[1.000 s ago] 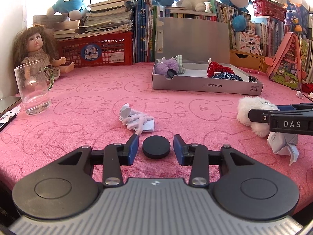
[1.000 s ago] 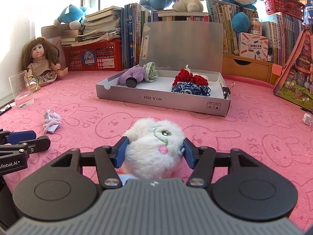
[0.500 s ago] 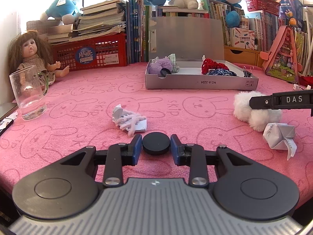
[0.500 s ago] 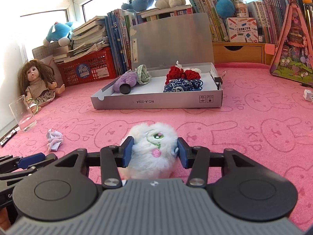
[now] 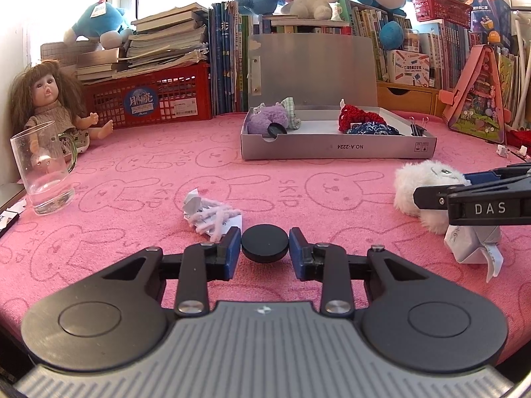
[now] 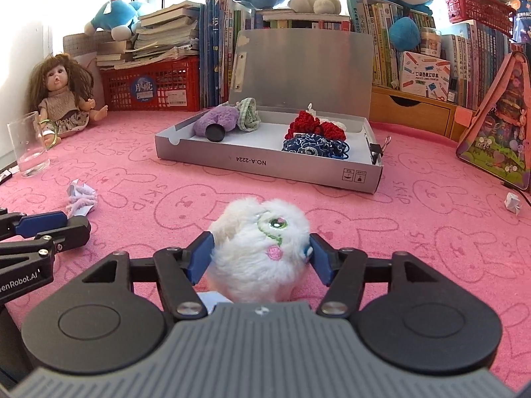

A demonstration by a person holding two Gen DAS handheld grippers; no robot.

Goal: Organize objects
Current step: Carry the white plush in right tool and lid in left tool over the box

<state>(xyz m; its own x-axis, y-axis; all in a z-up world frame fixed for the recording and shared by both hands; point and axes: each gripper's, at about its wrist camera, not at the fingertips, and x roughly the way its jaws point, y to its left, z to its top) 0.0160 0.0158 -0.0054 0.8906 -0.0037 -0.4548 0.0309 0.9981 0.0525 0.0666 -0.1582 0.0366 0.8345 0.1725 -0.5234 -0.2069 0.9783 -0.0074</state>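
Pink rabbit-print cloth [image 5: 139, 179] carries an open grey box [image 6: 265, 162] well ahead of both tongs, a white plush toy [image 6: 262, 248] between the right gripper's [image 6: 260, 255] just-widened jaws, and a black disc [image 5: 264, 247] pinched by the left gripper [image 5: 264, 252].

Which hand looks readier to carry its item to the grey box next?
Left. The left gripper is already shut on the black disc; the right gripper has just been opening, with the white plush between its jaws.
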